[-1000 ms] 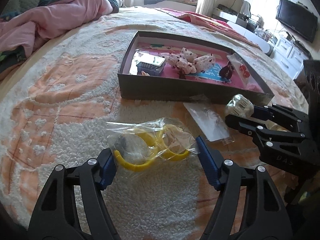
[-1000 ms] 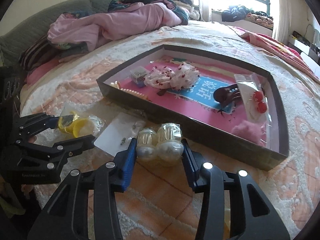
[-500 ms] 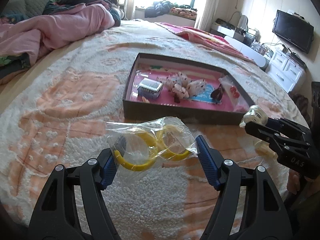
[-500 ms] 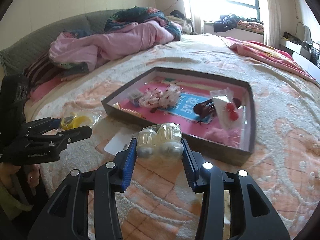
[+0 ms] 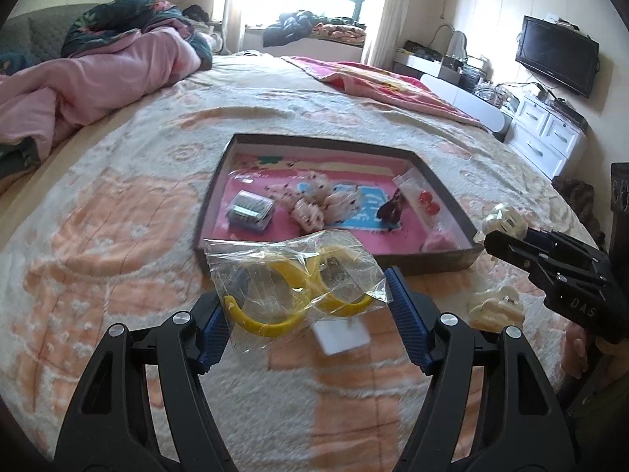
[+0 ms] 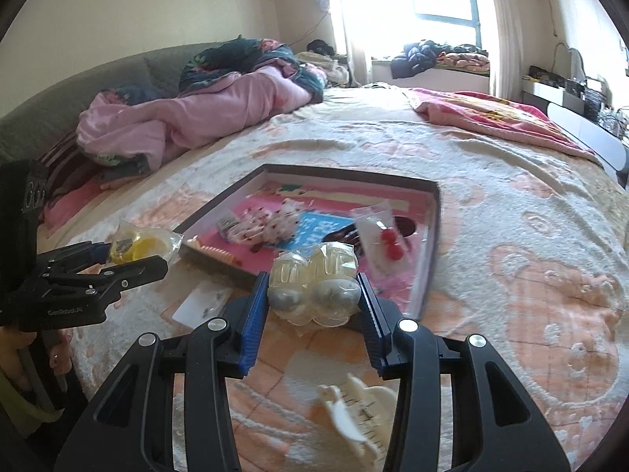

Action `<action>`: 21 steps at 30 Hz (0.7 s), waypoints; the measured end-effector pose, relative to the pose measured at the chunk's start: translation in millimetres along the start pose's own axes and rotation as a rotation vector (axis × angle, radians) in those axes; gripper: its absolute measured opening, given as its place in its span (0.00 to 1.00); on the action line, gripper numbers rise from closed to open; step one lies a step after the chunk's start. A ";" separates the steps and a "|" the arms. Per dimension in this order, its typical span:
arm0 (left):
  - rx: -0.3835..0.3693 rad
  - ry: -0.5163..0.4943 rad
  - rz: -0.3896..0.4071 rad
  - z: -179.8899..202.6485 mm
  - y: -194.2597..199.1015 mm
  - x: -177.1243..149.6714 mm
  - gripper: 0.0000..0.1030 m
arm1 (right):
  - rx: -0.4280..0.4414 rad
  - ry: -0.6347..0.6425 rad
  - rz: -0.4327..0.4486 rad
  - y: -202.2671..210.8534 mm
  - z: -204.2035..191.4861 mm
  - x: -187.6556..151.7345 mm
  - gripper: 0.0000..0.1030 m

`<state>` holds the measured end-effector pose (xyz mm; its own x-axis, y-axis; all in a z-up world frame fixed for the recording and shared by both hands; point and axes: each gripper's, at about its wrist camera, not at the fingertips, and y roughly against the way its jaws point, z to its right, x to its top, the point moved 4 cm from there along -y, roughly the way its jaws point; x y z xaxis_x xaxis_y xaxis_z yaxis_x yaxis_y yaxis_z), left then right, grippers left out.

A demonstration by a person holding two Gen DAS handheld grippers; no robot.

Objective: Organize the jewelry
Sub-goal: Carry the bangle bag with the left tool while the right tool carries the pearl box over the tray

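1. Lying across the whole lower scene, the bed [image 5: 118, 204] is carrying everything; its blanket is giving wide open room at 9 o'clock and 3 o'clock of the tray, while the pink quilt [image 5: 78, 82] is bunching up far off at 10 o'clock.
2. Sitting at 12 o'clock ahead of both tongs, the dark-walled tray [image 5: 338, 265] is the likely drop spot; its near wall is standing up as an edge that both loads are needing to clear.
3. Gripping a clear bag of yellow hoops [image 5: 295, 291], the left tongs [image 5: 306, 310] are holding it above the blanket, just short of the tray's near wall.
4. Clenching a clear packet of pearly clips [image 6: 314, 287], the right tongs [image 6: 312, 306] are hanging over the tray's near corner.
5. Judging by this, carrying is the step in hand; lowering inside and releasing is coming next, probably onto bare pink floor at 1 o'clock.
6. Waiting on the blanket are a cream claw clip [image 6: 361, 413] and a small white card [image 5: 342, 336].
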<state>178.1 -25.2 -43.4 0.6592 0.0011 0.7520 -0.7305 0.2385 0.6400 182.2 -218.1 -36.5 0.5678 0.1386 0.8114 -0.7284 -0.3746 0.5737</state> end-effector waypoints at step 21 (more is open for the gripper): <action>-0.061 -0.114 -0.038 47.7 -72.7 40.9 0.61 | -0.094 -0.059 0.041 0.9 46.9 15.2 0.40</action>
<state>249.6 -88.9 -51.6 0.6593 -0.1189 0.7424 -0.6907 0.2945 0.6605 208.2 -259.3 -28.9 0.5563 0.0700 0.8280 -0.7826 -0.2908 0.5504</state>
